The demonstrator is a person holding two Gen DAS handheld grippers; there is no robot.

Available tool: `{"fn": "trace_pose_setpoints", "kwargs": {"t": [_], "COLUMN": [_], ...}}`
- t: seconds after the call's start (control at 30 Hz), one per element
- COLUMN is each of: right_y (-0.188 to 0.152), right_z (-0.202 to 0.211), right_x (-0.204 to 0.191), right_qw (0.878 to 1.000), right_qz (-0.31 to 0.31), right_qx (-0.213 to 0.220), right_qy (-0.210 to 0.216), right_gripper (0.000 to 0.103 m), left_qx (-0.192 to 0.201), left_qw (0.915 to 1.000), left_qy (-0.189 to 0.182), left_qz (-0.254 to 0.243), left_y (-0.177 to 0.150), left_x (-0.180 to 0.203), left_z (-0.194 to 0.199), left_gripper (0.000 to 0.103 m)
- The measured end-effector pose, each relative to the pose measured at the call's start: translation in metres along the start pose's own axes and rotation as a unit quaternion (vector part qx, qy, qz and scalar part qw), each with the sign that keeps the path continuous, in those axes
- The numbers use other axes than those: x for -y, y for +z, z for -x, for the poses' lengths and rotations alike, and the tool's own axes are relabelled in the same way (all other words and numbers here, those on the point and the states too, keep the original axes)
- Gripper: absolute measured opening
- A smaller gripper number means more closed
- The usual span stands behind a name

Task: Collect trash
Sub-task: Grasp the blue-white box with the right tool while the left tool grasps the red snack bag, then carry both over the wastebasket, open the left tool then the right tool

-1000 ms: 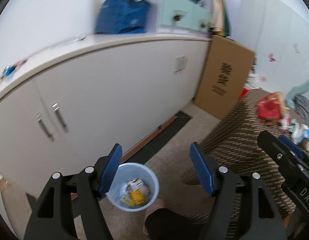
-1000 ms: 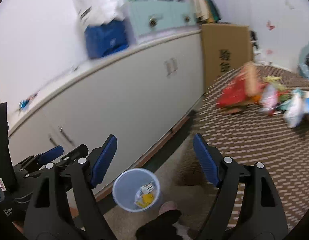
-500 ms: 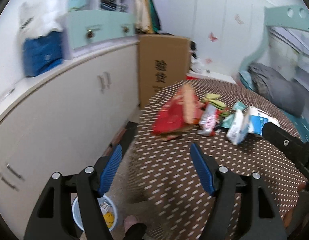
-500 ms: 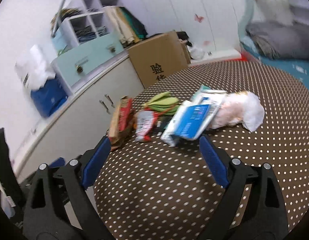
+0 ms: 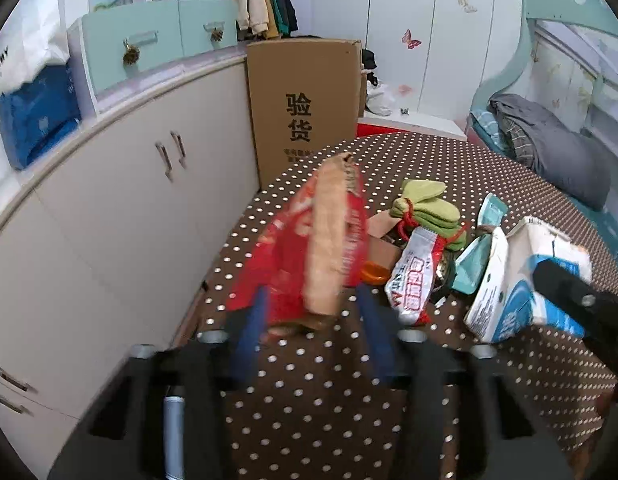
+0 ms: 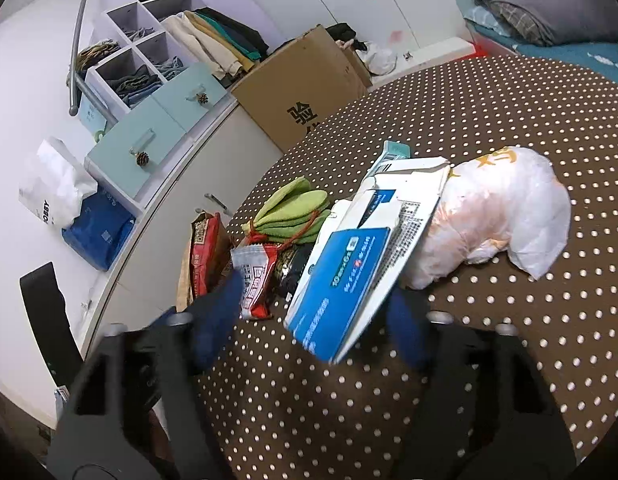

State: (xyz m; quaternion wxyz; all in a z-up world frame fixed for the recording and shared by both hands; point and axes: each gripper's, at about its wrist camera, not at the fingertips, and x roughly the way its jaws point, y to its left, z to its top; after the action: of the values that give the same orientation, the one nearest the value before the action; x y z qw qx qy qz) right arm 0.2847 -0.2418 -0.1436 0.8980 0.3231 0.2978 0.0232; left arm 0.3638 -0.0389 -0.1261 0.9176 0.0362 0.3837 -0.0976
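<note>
A pile of trash lies on a brown polka-dot table [image 5: 329,408]. A red snack bag [image 5: 309,256] stands nearest my left gripper [image 5: 313,332], which is open, its blue fingers either side of the bag's near end. A white-and-red wrapper [image 5: 415,276], green gloves [image 5: 425,204] and a blue-and-white box [image 5: 521,280] lie to the right. My right gripper [image 6: 313,328] is open around the near corner of the blue-and-white box [image 6: 349,272]. A white plastic bag [image 6: 497,224] lies right of it. The red bag [image 6: 203,256] and wrapper [image 6: 255,276] sit left.
White cabinets [image 5: 121,208] run along the left with blue bags on top. A cardboard box [image 5: 305,104] stands behind the table. A bed with grey bedding [image 5: 549,144] is at the right. My right gripper's body [image 5: 581,304] shows at the left view's right edge.
Both grippers swung up from the blue bin on the floor and moved in to the table. They are now close to the trash pile, still open.
</note>
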Motion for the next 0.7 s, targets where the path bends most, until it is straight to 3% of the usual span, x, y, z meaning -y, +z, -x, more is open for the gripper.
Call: {"fn": "trace_pose_setpoints", "kwargs": {"t": [0.03,0.1,0.27,0.7], "right_y": [0.001,0.003,0.0,-0.026], "right_z": [-0.003,-0.005,0.007,0.059], "right_x": [-0.001,-0.003,-0.012,-0.059], "right_qw": [1.0,1.0,1.0,0.994], "right_qz": [-0.003,-0.001,0.02,0.076], "right_qx": [-0.003,-0.004,0.008,0.021], "right_qy": [0.005,0.007,0.023,0.081], "right_gripper": [0.046,0.027,0.011,0.008], "left_qx": [0.002,0.008,0.037,0.096], "left_qw": [1.0,1.0,0.9992,0.9925], "left_qy": [-0.004,-0.005,-0.003,-0.032], "left_qz": [0.002,-0.002,0.011,0.068], "left_y": [0.001,0.001,-0.006,-0.041], "left_x": [0.0,0.002,-0.005,-0.037], "left_z": [0.0,0.004,0.03,0.117], "left_gripper": [0.025,0.021,0.012,0.011]}}
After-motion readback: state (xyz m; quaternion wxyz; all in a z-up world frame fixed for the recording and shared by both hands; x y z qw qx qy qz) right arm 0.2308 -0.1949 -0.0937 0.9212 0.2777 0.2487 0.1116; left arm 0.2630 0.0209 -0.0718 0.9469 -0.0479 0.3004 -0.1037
